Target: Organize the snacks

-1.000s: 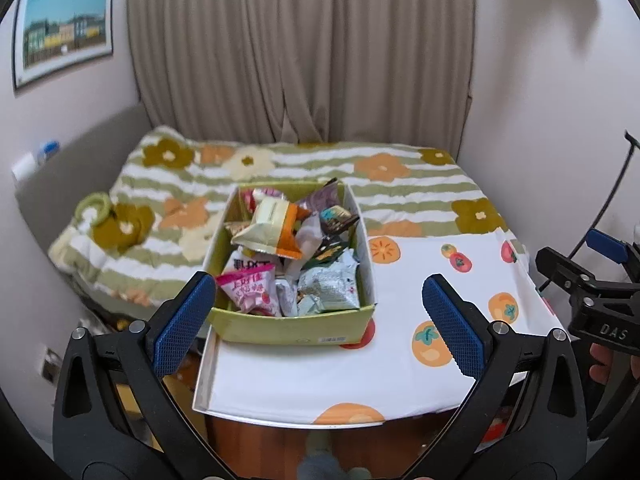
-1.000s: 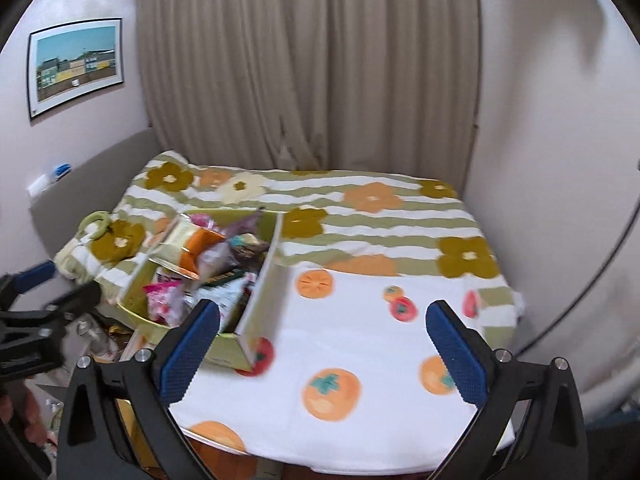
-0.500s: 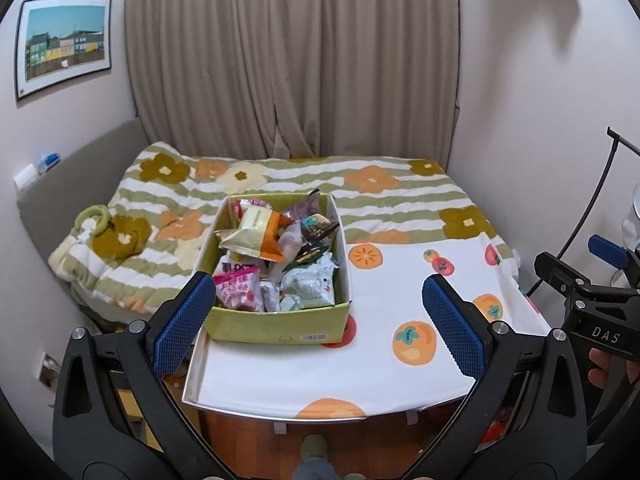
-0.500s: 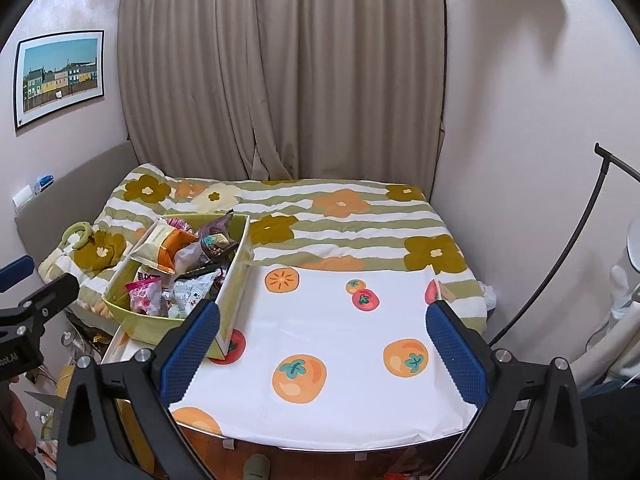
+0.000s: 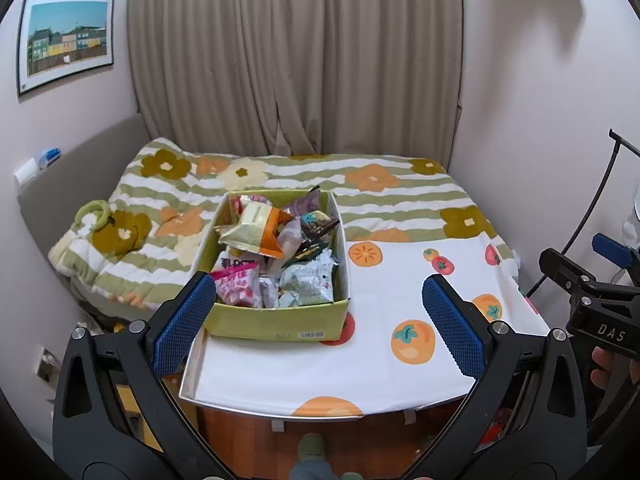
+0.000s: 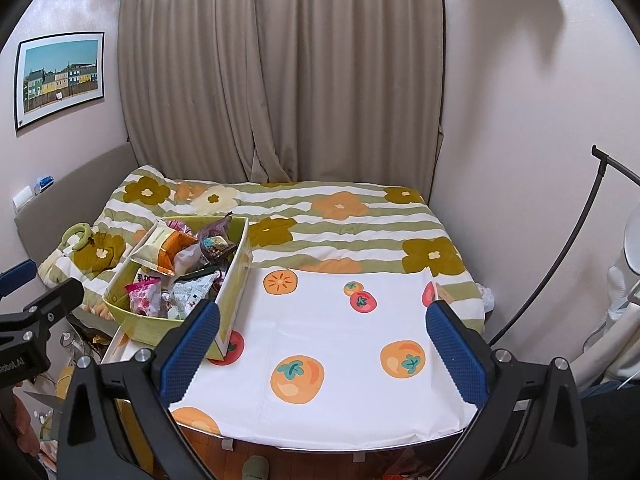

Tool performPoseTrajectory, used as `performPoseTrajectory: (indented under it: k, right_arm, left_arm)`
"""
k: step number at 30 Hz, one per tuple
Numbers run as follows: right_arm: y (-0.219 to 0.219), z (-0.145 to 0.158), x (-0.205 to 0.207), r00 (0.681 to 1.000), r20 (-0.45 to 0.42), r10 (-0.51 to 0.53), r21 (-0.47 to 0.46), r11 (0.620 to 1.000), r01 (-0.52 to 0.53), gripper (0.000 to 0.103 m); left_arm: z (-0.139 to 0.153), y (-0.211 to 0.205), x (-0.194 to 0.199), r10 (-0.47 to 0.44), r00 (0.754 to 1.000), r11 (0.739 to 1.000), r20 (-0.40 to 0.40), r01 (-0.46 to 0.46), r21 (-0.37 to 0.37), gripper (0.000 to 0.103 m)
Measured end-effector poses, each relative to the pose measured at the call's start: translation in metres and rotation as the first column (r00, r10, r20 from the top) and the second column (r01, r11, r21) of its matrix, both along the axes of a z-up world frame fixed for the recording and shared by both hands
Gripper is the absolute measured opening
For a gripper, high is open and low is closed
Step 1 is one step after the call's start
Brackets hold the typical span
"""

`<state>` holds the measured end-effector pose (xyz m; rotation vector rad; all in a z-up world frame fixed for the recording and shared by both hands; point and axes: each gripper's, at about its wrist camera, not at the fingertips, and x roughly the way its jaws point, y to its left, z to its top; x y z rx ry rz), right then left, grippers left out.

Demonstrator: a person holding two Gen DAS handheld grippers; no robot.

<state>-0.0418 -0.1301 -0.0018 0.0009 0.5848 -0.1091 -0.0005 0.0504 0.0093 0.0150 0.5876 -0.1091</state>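
- The desk (image 5: 280, 376), under a white cloth printed with orange fruit, fills the lower middle of both views; its cloth is bare of packets to the right of the box.
- The green box (image 5: 276, 322) stands at the desk's left edge, left of centre in the left-wrist view and at middle left in the right-wrist view (image 6: 236, 276). It looks like thin card, so it is probably light but flexes; I would take it by a wall near a corner rather than mid-span.
- The snacks (image 5: 280, 256) lie heaped loosely inside the box, none on the cloth. This fits a pile waiting to be sorted as well as one gathered in.
- The cream-and-orange bag (image 5: 256, 230) on top looks puffed, light and crushable; pinch its crimped seam.
- The pink packet (image 5: 236, 284) and grey-green packet (image 5: 308, 282) look like slick, crinkly film; grip an edge seal.
- The left claw (image 5: 316, 326) and right claw (image 6: 320, 354) both hang before the desk, pads wide apart, holding nothing.
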Motion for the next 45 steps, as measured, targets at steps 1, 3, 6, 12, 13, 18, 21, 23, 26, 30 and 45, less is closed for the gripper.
performPoseTrajectory:
  k: [1, 3, 6, 12, 13, 18, 21, 23, 26, 30, 45]
  right_arm:
    - [0.0, 0.001, 0.0, 1.0, 0.0, -0.001, 0.0, 1.0, 0.001, 0.102]
    - [0.0, 0.003, 0.001, 1.0, 0.002, -0.004, -0.002, 1.0, 0.004, 0.102]
    - [0.0, 0.004, 0.003, 1.0, 0.001, -0.006, -0.003, 1.0, 0.006, 0.103]
    - [0.003, 0.002, 0.007, 1.0, -0.008, -0.006, -0.009, 1.0, 0.006, 0.102]
    - [0.003, 0.002, 0.007, 1.0, -0.007, -0.006, -0.008, 1.0, 0.006, 0.102]
    - [0.003, 0.002, 0.007, 1.0, -0.008, -0.007, -0.007, 1.0, 0.007, 0.102]
    - [0.003, 0.003, 0.008, 1.0, -0.007, -0.006, -0.006, 1.0, 0.006, 0.102]
    - [0.004, 0.002, 0.008, 1.0, -0.007, -0.006, -0.008, 1.0, 0.006, 0.102]
    - [0.004, 0.002, 0.009, 1.0, -0.005, -0.006, -0.008, 1.0, 0.006, 0.102]
    - [0.006, 0.002, 0.011, 1.0, -0.009, -0.006, -0.009, 1.0, 0.006, 0.102]
    - [0.01, -0.002, 0.011, 1.0, -0.018, -0.004, -0.005, 1.0, 0.004, 0.102]
  left_arm:
    - [0.0, 0.001, 0.001, 0.001, 1.0, 1.0, -0.001, -0.001, -0.001, 0.103]
    - [0.0, 0.002, 0.002, 0.002, 1.0, 1.0, -0.003, -0.002, -0.003, 0.103]
    - [-0.001, 0.002, 0.004, 0.002, 1.0, 1.0, -0.006, -0.002, -0.004, 0.103]
    - [-0.004, 0.002, 0.007, 0.005, 1.0, 1.0, -0.012, -0.006, -0.006, 0.103]
    - [-0.004, 0.002, 0.007, 0.005, 1.0, 1.0, -0.012, -0.005, -0.006, 0.103]
    - [-0.004, 0.002, 0.007, 0.005, 1.0, 1.0, -0.013, -0.005, -0.007, 0.103]
    - [-0.003, 0.003, 0.007, 0.005, 1.0, 1.0, -0.013, -0.005, -0.007, 0.103]
    - [-0.003, 0.003, 0.007, 0.005, 1.0, 1.0, -0.013, -0.005, -0.007, 0.103]
    - [-0.005, 0.005, 0.008, 0.017, 1.0, 1.0, -0.009, -0.017, 0.0, 0.103]
    - [-0.008, 0.007, 0.009, 0.022, 1.0, 1.0, -0.01, -0.022, 0.002, 0.103]
    - [-0.009, 0.005, 0.01, 0.031, 1.0, 0.999, -0.006, -0.031, 0.016, 0.103]
